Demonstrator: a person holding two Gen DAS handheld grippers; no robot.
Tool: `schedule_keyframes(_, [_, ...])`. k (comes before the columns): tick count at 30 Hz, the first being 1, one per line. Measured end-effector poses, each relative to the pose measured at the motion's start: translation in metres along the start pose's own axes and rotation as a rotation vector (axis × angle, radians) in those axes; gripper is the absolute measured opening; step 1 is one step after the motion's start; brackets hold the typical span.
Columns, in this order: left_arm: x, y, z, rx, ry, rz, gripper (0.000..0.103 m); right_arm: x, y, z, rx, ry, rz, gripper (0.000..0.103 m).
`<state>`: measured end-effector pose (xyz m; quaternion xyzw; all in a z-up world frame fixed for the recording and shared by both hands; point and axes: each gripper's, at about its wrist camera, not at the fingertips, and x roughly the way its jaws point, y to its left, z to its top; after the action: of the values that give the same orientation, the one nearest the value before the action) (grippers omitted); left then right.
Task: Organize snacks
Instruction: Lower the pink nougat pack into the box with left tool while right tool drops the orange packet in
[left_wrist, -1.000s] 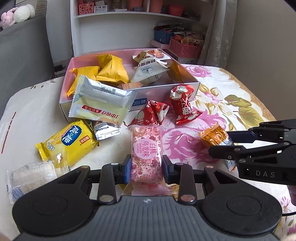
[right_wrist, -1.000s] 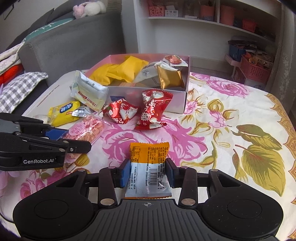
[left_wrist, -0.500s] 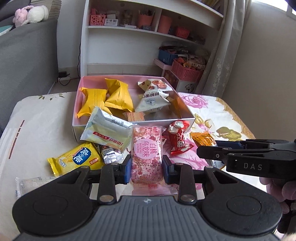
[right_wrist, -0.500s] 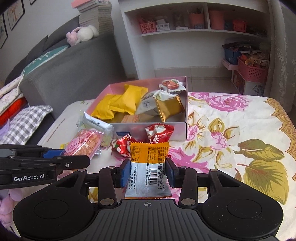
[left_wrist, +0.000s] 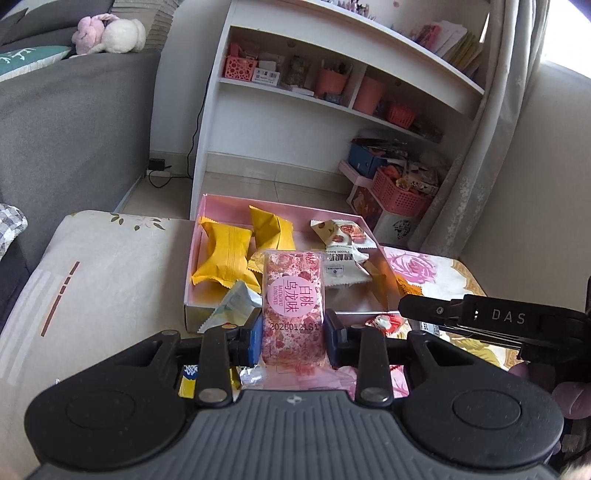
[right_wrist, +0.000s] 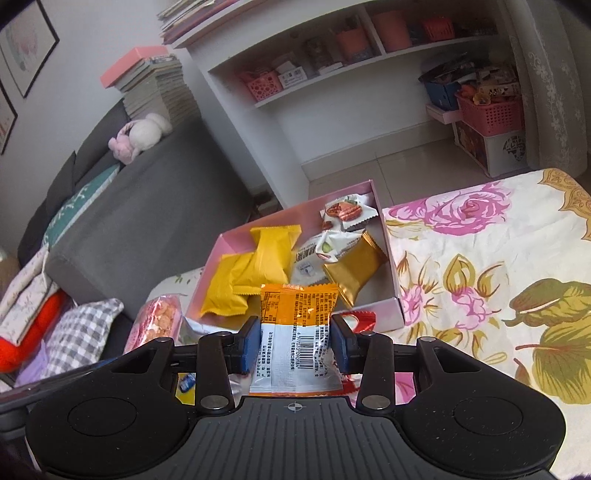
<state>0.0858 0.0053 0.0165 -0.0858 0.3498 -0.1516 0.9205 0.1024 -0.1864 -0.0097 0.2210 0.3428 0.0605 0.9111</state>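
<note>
Currently my left claw (left_wrist: 293, 334) grips the pink snack packet (left_wrist: 293, 314); my right claw (right_wrist: 295, 341) grips the orange snack packet (right_wrist: 297, 332). Both packets hang near the front wall of the pink box (right_wrist: 391, 254). I judge each should clear that wall, then drop into bare floor beside the yellow packets (left_wrist: 225, 254).

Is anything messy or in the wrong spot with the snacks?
A little. A silver-green packet leans against the outside front wall of the pink box, and a red wrapper lies on the tablecloth just outside it. The left gripper holds a pink snack bar and the right gripper holds an orange packet. Nothing looks torn or spilled.
</note>
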Motion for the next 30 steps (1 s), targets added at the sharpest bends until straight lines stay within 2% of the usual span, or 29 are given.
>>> schedule_keyframes(10, [0.018, 0.021, 0.025, -0.087, -0.007, 0.022, 0.030, 0.023, 0.004, 0.013, 0.085, -0.012, 0.020, 0.039])
schedule_keyframes(15, [0.039, 0.015, 0.040, -0.028, -0.002, 0.020, 0.030, 0.039, 0.006, 0.019, 0.095, -0.012, 0.041, 0.039])
schedule_keyframes(20, [0.064, 0.012, 0.045, -0.007, 0.040, -0.011, 0.030, 0.059, 0.006, 0.020, 0.080, 0.011, 0.035, 0.039])
schedule_keyframes(30, [0.101, 0.014, 0.046, 0.021, 0.155, -0.024, 0.030, 0.081, -0.001, 0.022, 0.050, 0.020, -0.008, 0.039])
